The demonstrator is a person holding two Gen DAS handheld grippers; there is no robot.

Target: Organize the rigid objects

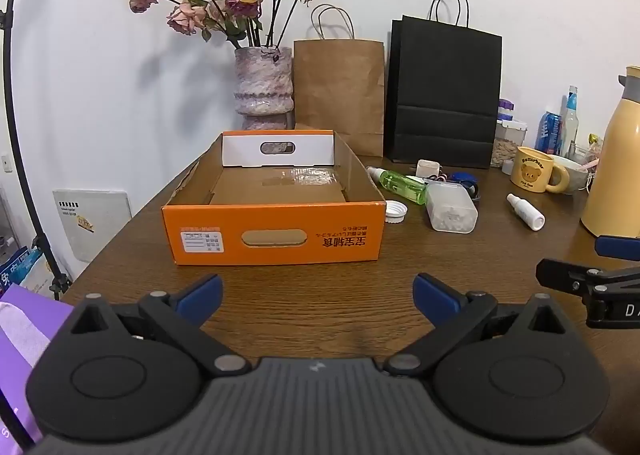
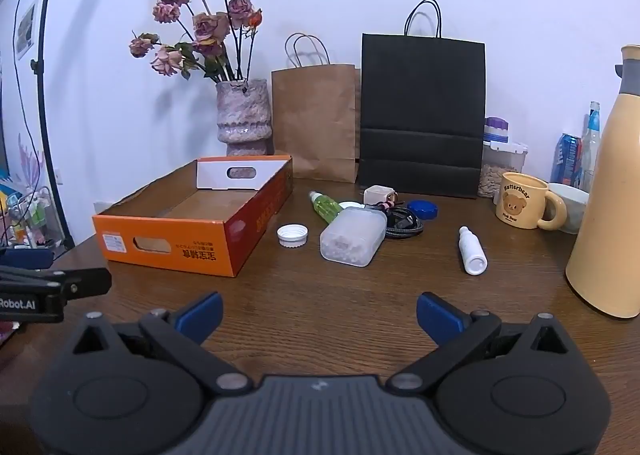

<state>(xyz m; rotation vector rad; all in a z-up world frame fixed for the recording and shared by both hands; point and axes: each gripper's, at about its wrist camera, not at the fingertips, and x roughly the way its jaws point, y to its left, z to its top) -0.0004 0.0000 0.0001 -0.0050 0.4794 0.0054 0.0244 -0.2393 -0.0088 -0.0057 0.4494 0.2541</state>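
Both released: left hand-held gripper (image 1: pixel 318 295), right hand-held gripper (image 2: pixel 320 313). Orange box (image 2: pixel 192 243) empty. Advice: take translucent case (image 2: pixel 354 235) first, across narrow sides; avoid cable (image 2: pixel 404 225) behind.

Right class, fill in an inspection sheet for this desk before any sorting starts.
Surface: wooden table, bare near the grippers.
Job's things: orange box empty; white cap, green bottle, clear case, white bottle, blue lid lie outside it.
Clutter: bear mug, thermos, paper bags, vase.
Grippers: left gripper and right gripper open, holding nothing.
Cables: black cord behind the case.
Surroundings: white wall.
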